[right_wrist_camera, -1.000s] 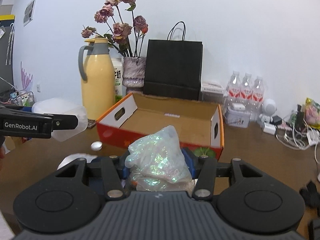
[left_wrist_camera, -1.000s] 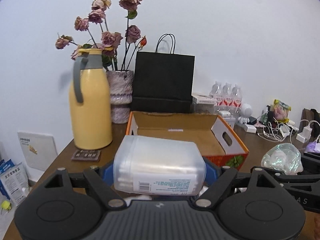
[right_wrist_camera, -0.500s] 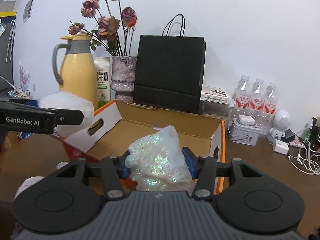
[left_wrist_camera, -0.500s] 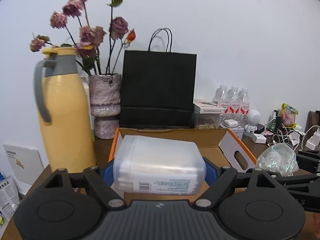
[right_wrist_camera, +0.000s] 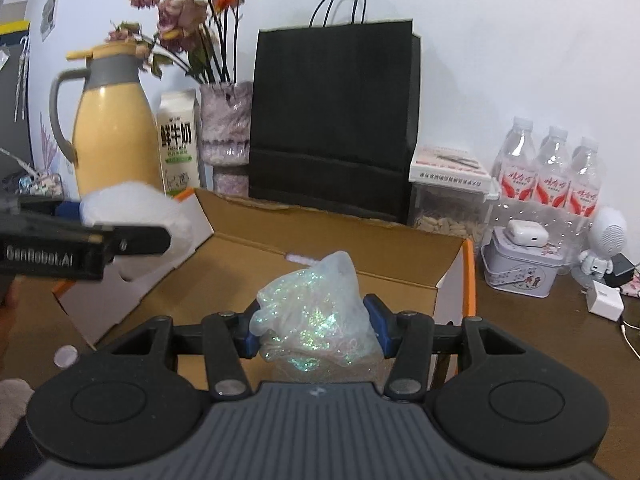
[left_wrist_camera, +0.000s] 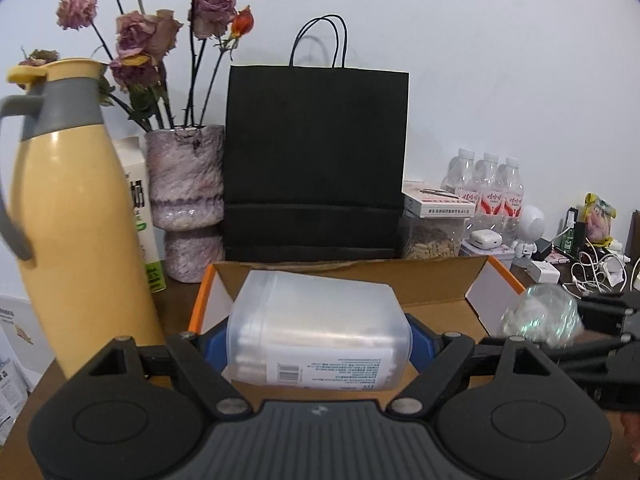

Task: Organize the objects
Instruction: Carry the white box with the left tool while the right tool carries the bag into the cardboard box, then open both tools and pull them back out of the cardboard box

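**Both loads carried over the open box, release pending**

Left wrist view: the left gripper [left_wrist_camera: 318,334] has its blue pads pressed on the 2 sides of a clear tub [left_wrist_camera: 318,336], which lies on its side with the printed label facing down and toward the camera. The tub hangs over the near left part of the box [left_wrist_camera: 436,284], an open cardboard carton with orange edges. Right wrist view: the right gripper [right_wrist_camera: 314,326] pinches a glitter bag [right_wrist_camera: 316,312], a crumpled iridescent plastic bundle, between narrower-set pads, above the box's near right part. Each gripper shows at the edge of the other's view, so the 2 loads are side by side and apart. Behind the box stand a flask [left_wrist_camera: 76,248], a vase [left_wrist_camera: 184,204] and a black bag [left_wrist_camera: 316,160].

Judged step: transport, late stage; neither item rests on the box floor yet. The next move probably calls for lowering each load inside the walls, keeping the 2 grippers clear of each other and of the side flaps, then opening the pads only once the item is low enough not to tumble.
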